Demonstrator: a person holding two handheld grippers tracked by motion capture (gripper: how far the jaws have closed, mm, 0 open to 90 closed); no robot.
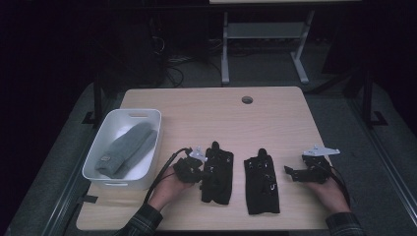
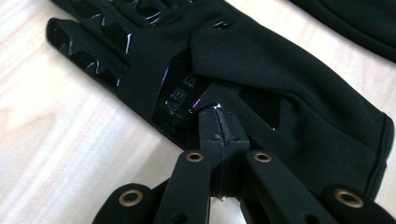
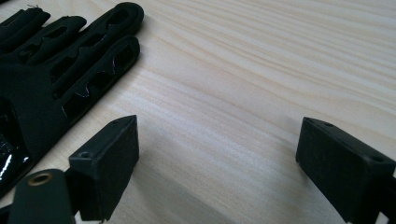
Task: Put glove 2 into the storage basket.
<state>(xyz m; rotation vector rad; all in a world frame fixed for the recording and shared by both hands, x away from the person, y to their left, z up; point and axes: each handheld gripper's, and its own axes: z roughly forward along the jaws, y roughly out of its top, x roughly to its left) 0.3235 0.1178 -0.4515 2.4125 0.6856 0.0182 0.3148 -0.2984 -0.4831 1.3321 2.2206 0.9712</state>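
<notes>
High view: two black gloves lie side by side near the desk's front edge, fingers pointing toward the far edge.
Left glove [image 1: 217, 173]: left of the desk's middle, flat on the wood, touched by the left gripper [image 1: 196, 169] at its left side.
Left gripper: in the left gripper view its jaws are pressed together, tips [image 2: 217, 121] on the glove's [image 2: 261, 79] palm; it seems to pinch a fold of the fabric, though the dark cloth makes that hard to confirm.
Right glove [image 1: 262, 181]: just right of the middle, apart from the left glove, untouched.
Right gripper [image 1: 295, 173]: near the desk's right edge, beside the right glove, jaws spread wide over bare wood [image 3: 243, 93] with nothing between them.
White bin [image 1: 98, 162]: at the desk's left edge, holding a grey folded cloth [image 1: 127, 149].
Desk [image 1: 206, 108]: light wood, with a round hole [image 1: 247, 100] near its far edge.
</notes>
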